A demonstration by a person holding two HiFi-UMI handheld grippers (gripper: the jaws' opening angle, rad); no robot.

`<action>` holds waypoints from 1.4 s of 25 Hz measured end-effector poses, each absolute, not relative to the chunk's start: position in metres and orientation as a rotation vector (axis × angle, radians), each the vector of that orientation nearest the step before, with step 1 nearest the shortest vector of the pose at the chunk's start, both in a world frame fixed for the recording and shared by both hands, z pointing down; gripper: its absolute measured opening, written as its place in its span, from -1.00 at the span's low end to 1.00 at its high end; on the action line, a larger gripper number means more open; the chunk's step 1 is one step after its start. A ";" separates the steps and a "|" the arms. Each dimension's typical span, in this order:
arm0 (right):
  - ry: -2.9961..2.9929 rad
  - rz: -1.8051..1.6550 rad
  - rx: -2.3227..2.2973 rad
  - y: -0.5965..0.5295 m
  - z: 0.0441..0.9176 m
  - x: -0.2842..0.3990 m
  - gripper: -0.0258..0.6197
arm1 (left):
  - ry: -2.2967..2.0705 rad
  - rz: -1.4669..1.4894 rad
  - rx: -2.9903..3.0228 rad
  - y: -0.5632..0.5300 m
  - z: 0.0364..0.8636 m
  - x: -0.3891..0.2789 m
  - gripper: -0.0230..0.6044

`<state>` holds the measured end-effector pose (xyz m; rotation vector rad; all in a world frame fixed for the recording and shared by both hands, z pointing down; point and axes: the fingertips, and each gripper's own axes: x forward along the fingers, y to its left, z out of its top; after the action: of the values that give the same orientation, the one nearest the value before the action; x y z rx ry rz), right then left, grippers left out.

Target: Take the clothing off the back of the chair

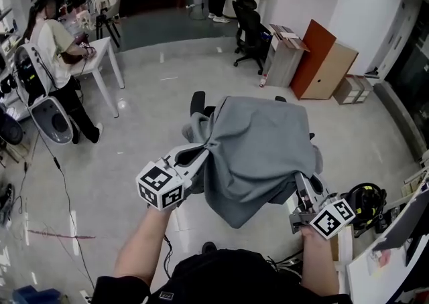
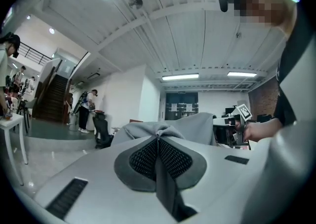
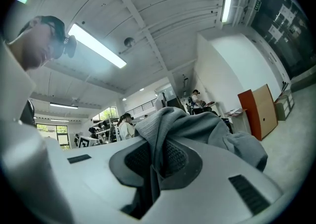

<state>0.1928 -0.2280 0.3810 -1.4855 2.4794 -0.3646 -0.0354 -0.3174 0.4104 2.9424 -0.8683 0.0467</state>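
The left gripper (image 1: 200, 157) and the right gripper (image 1: 301, 185) each have their jaws pinching a fold of the grey clothing (image 1: 258, 142). It hangs spread between them, hiding most of the black chair (image 1: 198, 102) behind it.

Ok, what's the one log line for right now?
left gripper: jaws shut on grey sweatshirt | right gripper: jaws shut on grey sweatshirt | black chair: partly hidden beneath it
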 end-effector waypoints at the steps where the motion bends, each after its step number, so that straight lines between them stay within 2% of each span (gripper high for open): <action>1: 2.484 -0.357 -1.466 -0.222 0.377 0.191 -0.83 | -0.867 0.040 2.943 -0.313 0.409 -0.034 -0.89; 15: 2.541 -0.250 -1.257 -0.088 0.344 0.202 -0.83 | -0.790 -0.046 2.979 -0.200 0.371 0.013 -0.89; 21: 2.536 -0.301 -1.220 -0.030 0.358 0.213 -0.83 | -0.825 -0.021 2.952 -0.142 0.376 0.028 -0.89; 35: 2.534 -0.360 -1.108 0.070 0.373 0.197 -0.83 | -0.911 -0.010 2.889 -0.047 0.377 0.003 -0.90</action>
<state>0.1968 0.0705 0.3727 -1.1080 2.5341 -0.3599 0.0034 -0.0466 0.3766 2.8885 -0.9113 -0.0097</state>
